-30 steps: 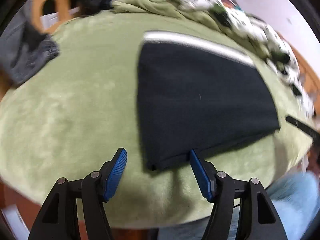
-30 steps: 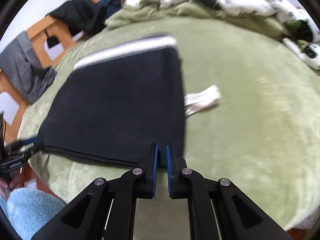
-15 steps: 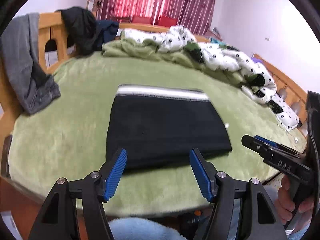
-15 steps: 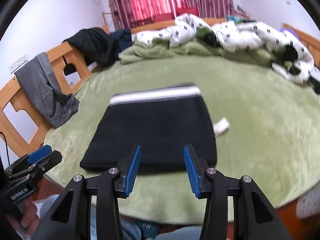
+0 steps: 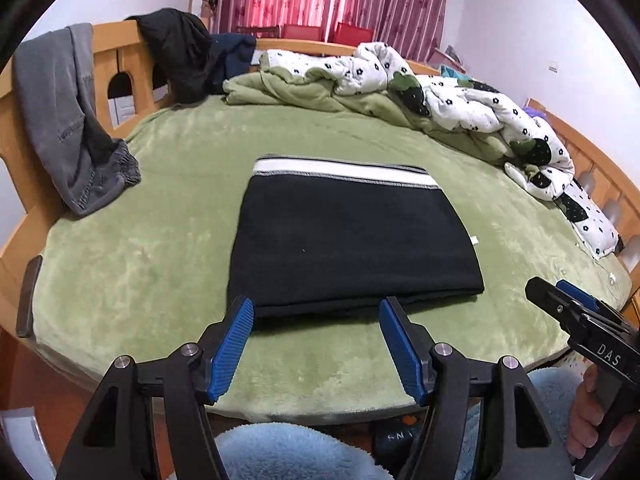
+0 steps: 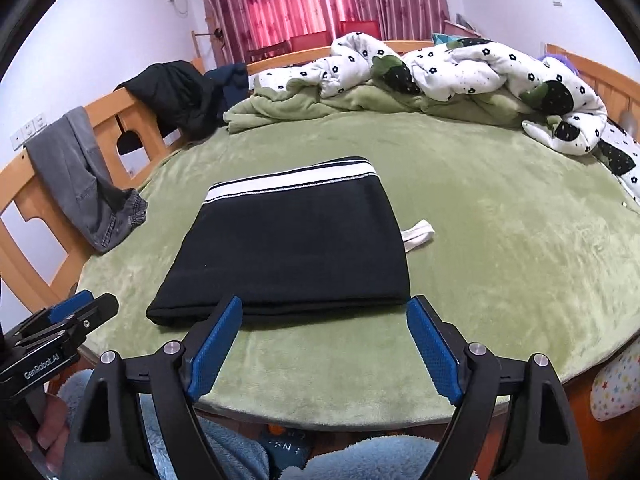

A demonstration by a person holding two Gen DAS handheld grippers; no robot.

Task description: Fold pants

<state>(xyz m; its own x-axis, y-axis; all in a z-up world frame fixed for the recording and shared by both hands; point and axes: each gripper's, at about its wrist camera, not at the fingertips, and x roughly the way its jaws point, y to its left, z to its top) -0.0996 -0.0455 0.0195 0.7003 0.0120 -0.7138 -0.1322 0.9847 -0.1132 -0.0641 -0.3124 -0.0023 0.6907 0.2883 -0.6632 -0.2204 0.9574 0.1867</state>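
Observation:
The black pants (image 5: 344, 240) lie folded into a flat rectangle on the green bed cover (image 5: 140, 248), white-striped waistband at the far edge. They also show in the right wrist view (image 6: 292, 240), with a white drawstring end (image 6: 418, 238) sticking out on the right side. My left gripper (image 5: 316, 316) is open and empty, held back just short of the near edge of the pants. My right gripper (image 6: 324, 320) is open and empty, also just short of the near edge. Each gripper shows at the edge of the other's view.
A rumpled green blanket and a white spotted duvet (image 5: 460, 96) lie along the far side and right of the bed. Grey trousers (image 5: 68, 120) and dark clothes (image 5: 180, 52) hang on the wooden bed frame (image 6: 36, 208) at the left. The near bed edge is right below the grippers.
My right gripper has opened and let go of the pants' near edge. Both grippers have pulled back and up from the pants, which now lie still and folded.

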